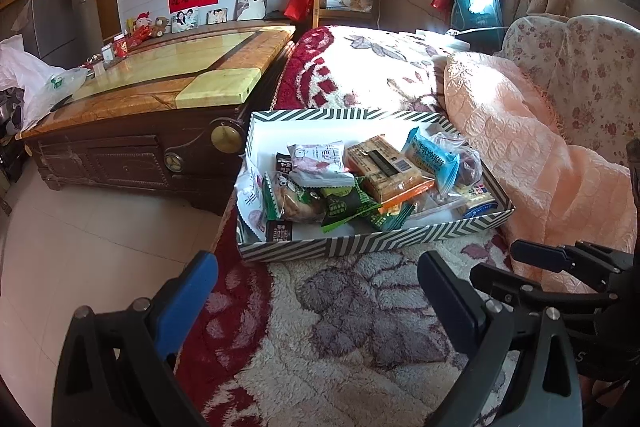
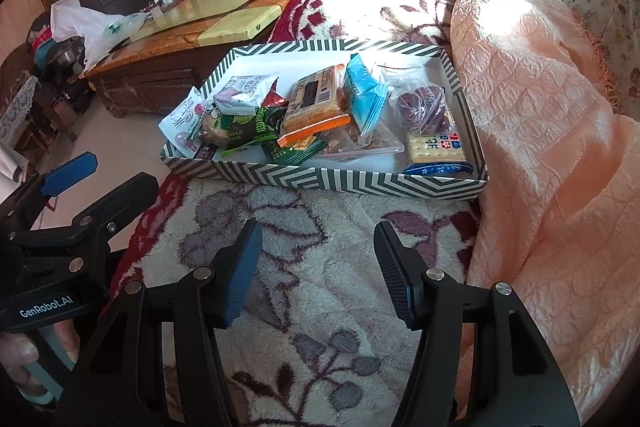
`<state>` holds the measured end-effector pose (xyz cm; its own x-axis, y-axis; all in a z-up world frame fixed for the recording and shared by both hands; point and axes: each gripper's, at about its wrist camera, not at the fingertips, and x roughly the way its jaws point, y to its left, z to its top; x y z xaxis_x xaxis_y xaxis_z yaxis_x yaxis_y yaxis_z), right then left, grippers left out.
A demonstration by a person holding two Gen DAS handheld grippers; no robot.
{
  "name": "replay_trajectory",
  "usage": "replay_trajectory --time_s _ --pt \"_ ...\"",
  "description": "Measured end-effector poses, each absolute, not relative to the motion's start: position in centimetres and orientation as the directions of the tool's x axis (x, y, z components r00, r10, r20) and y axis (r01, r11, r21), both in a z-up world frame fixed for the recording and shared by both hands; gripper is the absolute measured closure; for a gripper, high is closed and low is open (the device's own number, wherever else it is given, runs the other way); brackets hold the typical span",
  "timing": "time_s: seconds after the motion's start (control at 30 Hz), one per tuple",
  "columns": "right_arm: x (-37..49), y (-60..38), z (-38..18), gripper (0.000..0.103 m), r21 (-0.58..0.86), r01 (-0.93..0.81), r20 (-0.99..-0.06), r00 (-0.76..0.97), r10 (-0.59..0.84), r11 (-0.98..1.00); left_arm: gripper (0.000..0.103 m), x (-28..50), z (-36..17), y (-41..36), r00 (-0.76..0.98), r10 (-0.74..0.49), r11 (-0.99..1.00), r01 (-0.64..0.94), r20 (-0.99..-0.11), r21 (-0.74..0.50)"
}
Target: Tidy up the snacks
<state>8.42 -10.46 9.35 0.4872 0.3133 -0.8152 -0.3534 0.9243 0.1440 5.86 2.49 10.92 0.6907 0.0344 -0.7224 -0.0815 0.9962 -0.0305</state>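
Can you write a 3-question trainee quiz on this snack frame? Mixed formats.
1. True or false: the right gripper holds a snack.
2. The striped box rests on: A) wooden table B) floral blanket C) floor tiles
3. Fill in: the cracker packet lies in the box's near-____ corner, seen from the right wrist.

Key: 1 false, both it and the left gripper are open and empty; 2 B, blanket; 3 right.

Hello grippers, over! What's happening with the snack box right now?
Left gripper open, empty. Right gripper open, empty. Striped box on fuzzy blanket, snacks piled inside. Nothing between grippers and box.
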Motion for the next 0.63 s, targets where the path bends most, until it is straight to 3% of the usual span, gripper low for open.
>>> replay_trajectory --time_s 0.63 --pt "9.18 -9.91 8.74 0.045 0.142 -0.362 -0.826 0.469 0.312 0.921 0.002 6.29 10.81 3.30 0.705 0.040 0.995 -0.091 -0.708 -0.034"
